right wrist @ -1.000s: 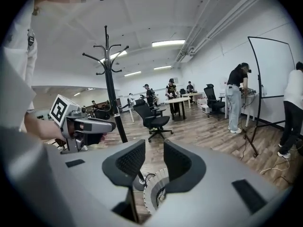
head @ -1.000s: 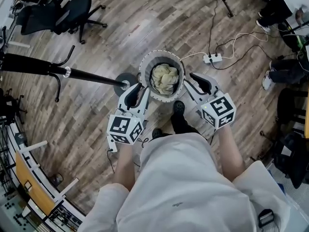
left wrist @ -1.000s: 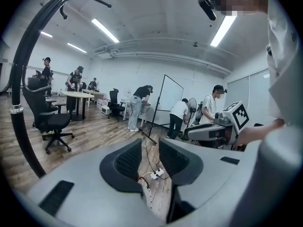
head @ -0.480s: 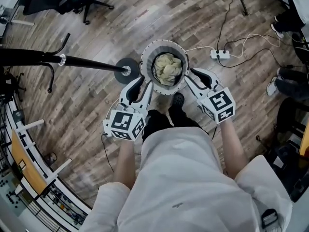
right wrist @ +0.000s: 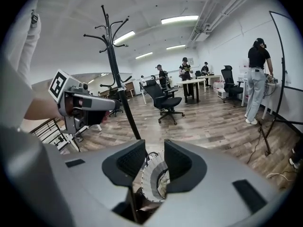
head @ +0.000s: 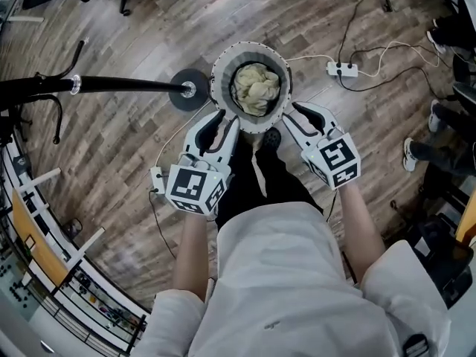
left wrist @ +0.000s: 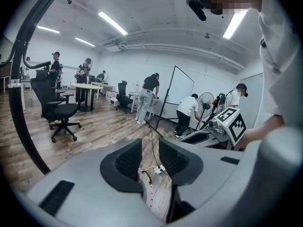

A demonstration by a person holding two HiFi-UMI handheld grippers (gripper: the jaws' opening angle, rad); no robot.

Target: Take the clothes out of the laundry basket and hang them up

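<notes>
Pale yellow clothes (head: pixel 256 89) — ribbed white basket (head: pixel 220 76) — brown plank floor (head: pixel 111 162).

We hold the left forearm (head: pixel 190 255) and right forearm (head: pixel 355 225) forward and down, apart from each other. Left gripper (head: pixel 221 127): angled inward toward the right, jaws parted by a narrow gap, gripping nothing. Right gripper (head: pixel 292 117): angled inward toward the left, jaws likewise parted, gripping nothing.

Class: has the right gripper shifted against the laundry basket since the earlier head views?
Yes. The right gripper slid from beside the laundry basket's middle towards its near rim.
</notes>
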